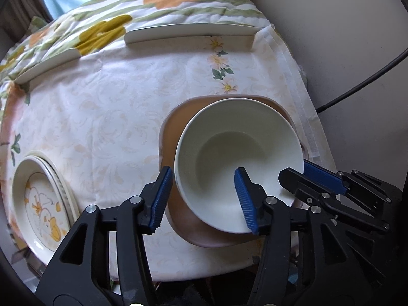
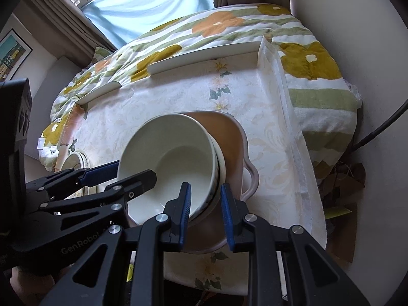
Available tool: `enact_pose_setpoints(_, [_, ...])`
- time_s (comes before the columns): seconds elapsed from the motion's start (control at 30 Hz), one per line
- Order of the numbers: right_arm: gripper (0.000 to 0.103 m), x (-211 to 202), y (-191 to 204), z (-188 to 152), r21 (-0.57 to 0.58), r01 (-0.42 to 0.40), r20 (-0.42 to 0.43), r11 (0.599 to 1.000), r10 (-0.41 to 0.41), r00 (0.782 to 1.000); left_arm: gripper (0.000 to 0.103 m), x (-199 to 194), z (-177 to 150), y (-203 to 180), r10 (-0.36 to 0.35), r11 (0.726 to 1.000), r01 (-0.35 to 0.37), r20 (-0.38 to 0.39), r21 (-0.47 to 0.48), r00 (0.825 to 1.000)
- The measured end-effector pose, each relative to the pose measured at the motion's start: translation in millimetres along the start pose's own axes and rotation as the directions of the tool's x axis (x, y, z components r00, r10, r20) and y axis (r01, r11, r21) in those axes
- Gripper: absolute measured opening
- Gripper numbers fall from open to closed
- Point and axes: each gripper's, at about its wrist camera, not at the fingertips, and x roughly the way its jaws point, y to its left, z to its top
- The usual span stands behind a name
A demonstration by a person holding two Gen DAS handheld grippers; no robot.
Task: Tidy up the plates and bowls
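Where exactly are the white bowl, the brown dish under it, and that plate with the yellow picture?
white bowl (image 1: 229,140), left wrist view, on its inner wall.
brown dish (image 2: 227,137), right wrist view, on its bare inner surface right of the bowl.
patterned plate (image 1: 40,199), left wrist view, on its painted centre.

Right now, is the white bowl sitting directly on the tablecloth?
No. In the left wrist view the white bowl sits inside the brown dish, which itself rests on the tablecloth.
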Motion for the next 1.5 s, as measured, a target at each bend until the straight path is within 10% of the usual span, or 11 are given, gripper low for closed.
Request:
enact_pose_setpoints(0.43, [0.022,-34.5,0.0,2.1,-0.021,-0.037,0.063,0.999,0.038,0.997,0.048,-49.9,0.8,13.2,-0.017,1.0,0.014,0.129,0.02,0.991])
enact_pose_setpoints(0.5, [0.022,-47.5,2.5,1.5,-0.049,-0.046,0.081,0.998,0.05,0.995,0.061,-75.3,-2.6,17.4,-0.016,0.999,0.006,0.221,0.046,0.975])
enact_pose_setpoints(0.53, [0.023,-53.3,4.6,0.6,-0.068,-0.04,0.086,0.997,0.046,0.995,0.085,-87.7,-6.5,18.0,-0.001,0.998,-0.018,0.27,0.065,0.963])
enact_pose_setpoints(0.57, [0.027,-57.7,6.7,-0.8,-0.087,-0.029,0.09,0.996,0.037,0.995,0.103,-97.5,-10.8,19.0,0.014,0.996,-0.041,0.309,0.083,0.951])
enact_pose_setpoints(0.63, [0.068,-63.8,9.8,-5.6,-0.112,-0.004,0.094,0.994,0.014,0.995,0.103,-110.0,-19.8,21.1,0.028,0.99,-0.076,0.355,0.121,0.935])
enact_pose_setpoints(0.7, [0.082,-66.0,10.5,-11.2,-0.117,0.025,0.095,0.993,-0.014,0.995,0.103,-106.8,-23.8,25.0,0.059,0.983,-0.109,0.316,0.145,0.947])
enact_pose_setpoints(0.9, [0.082,-50.8,0.7,-16.8,-0.118,0.158,-0.01,0.98,-0.16,0.987,0.102,-74.0,-30.0,51.5,0.046,0.988,-0.063,0.121,0.14,0.992])
enact_pose_setpoints(1.13, [0.082,-17.5,-5.8,-12.0,-0.183,0.142,-0.146,0.973,-0.17,0.975,0.102,-24.7,-26.6,54.3,0.024,0.984,-0.012,-0.067,0.18,0.997])
enact_pose_setpoints(1.5, [0.038,29.4,-3.4,-2.5,-0.255,0.08,-0.291,0.964,-0.155,0.944,0.083,20.7,-14.9,41.9,0.007,0.978,0.041,-0.226,0.206,0.974])
